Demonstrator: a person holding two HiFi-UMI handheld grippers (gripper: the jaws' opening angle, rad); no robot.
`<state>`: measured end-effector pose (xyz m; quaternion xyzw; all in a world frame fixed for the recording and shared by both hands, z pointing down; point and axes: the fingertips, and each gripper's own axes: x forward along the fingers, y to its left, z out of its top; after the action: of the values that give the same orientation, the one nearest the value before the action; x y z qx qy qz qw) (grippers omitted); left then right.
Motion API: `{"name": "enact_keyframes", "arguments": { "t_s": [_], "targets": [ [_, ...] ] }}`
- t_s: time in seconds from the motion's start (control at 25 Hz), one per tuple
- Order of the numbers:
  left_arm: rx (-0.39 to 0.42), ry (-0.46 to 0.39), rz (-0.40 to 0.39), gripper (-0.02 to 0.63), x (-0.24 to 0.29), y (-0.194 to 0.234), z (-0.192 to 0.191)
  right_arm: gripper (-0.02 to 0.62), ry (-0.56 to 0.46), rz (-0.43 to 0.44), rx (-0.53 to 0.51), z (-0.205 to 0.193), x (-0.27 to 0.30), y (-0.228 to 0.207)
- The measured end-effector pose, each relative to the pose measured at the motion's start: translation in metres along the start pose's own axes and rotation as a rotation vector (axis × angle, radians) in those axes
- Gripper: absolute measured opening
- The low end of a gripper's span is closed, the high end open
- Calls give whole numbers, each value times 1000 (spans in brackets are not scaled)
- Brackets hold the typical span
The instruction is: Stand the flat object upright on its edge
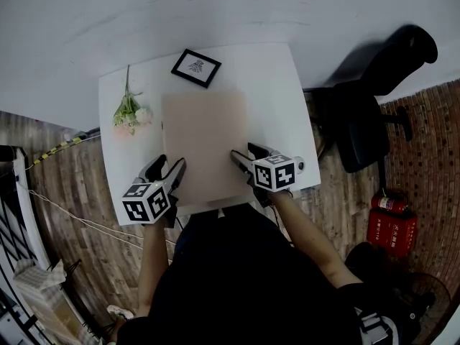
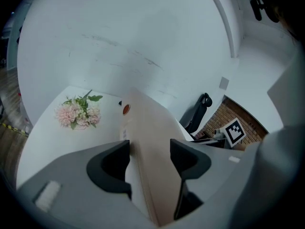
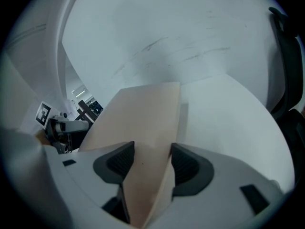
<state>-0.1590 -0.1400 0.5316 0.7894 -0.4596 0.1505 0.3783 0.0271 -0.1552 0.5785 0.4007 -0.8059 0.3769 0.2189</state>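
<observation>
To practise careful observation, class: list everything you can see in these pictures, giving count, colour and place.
white square table: one, white, centre of the head view.
tan flat rectangular board: one, tan, over the table's middle, gripped at both sides.
black-framed picture: one, black frame, near the table's far edge.
pink flower bunch: one, pink and green, table's left side.
black office chair: one, black, right of the table.
red fire extinguisher: one, red, far right on the wood-plank floor.
left claw: one, grey and black, shut on the board's left edge.
right claw: one, grey and black, shut on its right edge.
</observation>
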Motion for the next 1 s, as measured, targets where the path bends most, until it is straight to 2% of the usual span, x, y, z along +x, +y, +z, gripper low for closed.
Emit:
{"name": "enact_keyframes", "arguments": {
  "t_s": [0.36,0.6,0.68,0.72,0.76,0.8,0.88,1.0],
  "targets": [
    [121,-16,32,273,-20,-24,24,238,-33,100,103,-7,8,3],
    [162,-47,23,272,-29,-42,35,238,-32,143,133,-9,13,3],
    [187,-59,-3,265,-31,-52,39,232,-39,162,96,-6,15,8],
    [193,-63,-31,218,-29,-61,40,153,-44,174,53,-3,16,14],
    [196,-62,-61,178,-24,-70,39,126,-43,178,0,1,18,20],
    [203,-53,-86,179,-17,-80,35,109,-35,176,-54,3,22,27],
    [222,-17,-139,179,-2,-101,21,121,-9,187,-119,3,30,37],
    [242,10,-203,179,10,-121,10,138,3,191,-111,-1,33,36]
  ]
}}
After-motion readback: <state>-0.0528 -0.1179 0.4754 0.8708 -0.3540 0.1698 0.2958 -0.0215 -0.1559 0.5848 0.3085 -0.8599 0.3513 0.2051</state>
